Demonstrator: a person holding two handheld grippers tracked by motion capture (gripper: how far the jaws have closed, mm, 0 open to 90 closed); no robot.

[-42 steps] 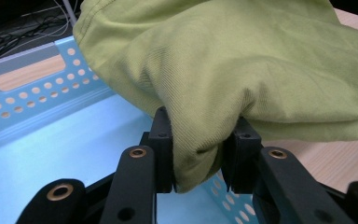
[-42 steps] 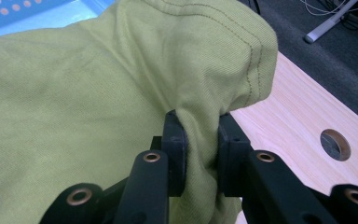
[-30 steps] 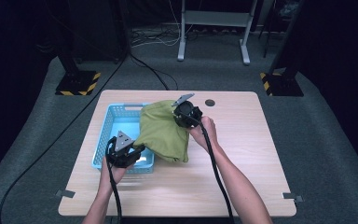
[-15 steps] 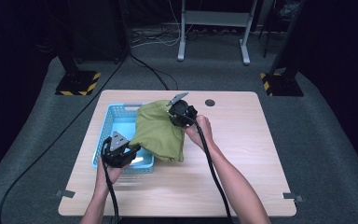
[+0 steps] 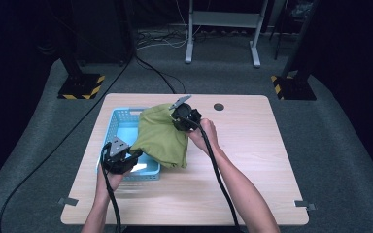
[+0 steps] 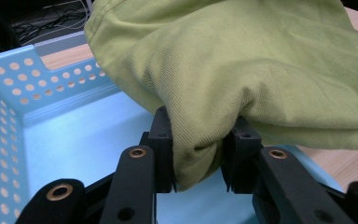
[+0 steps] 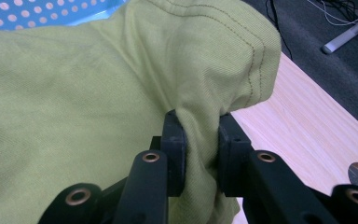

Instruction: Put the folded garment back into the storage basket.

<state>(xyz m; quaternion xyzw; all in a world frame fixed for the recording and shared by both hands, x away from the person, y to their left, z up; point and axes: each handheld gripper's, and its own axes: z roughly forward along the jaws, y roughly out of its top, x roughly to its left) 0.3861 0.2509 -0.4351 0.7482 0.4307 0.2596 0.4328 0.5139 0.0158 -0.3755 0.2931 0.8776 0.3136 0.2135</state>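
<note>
An olive-green cloth (image 5: 161, 136) hangs stretched between my two grippers, partly over a light blue perforated basket (image 5: 118, 121) on the wooden table (image 5: 252, 160). My left gripper (image 5: 126, 158) is shut on the cloth's near lower corner above the basket's front; the left gripper view has a thick fold of cloth (image 6: 242, 70) pinched between both jaws (image 6: 198, 154). My right gripper (image 5: 180, 116) is shut on the far upper edge of the cloth; in the right gripper view its jaws (image 7: 200, 144) squeeze a bunch just below the stitched hem (image 7: 247, 51).
A round dark grommet hole (image 5: 218, 106) lies in the tabletop behind the right gripper. Black posts with yellow-and-black striped bases (image 5: 80, 86) stand on the floor beyond the table, with a white frame (image 5: 222, 29) and cables further back.
The right gripper has shifted slightly left and away with the cloth's top edge. The left gripper has held nearly still.
</note>
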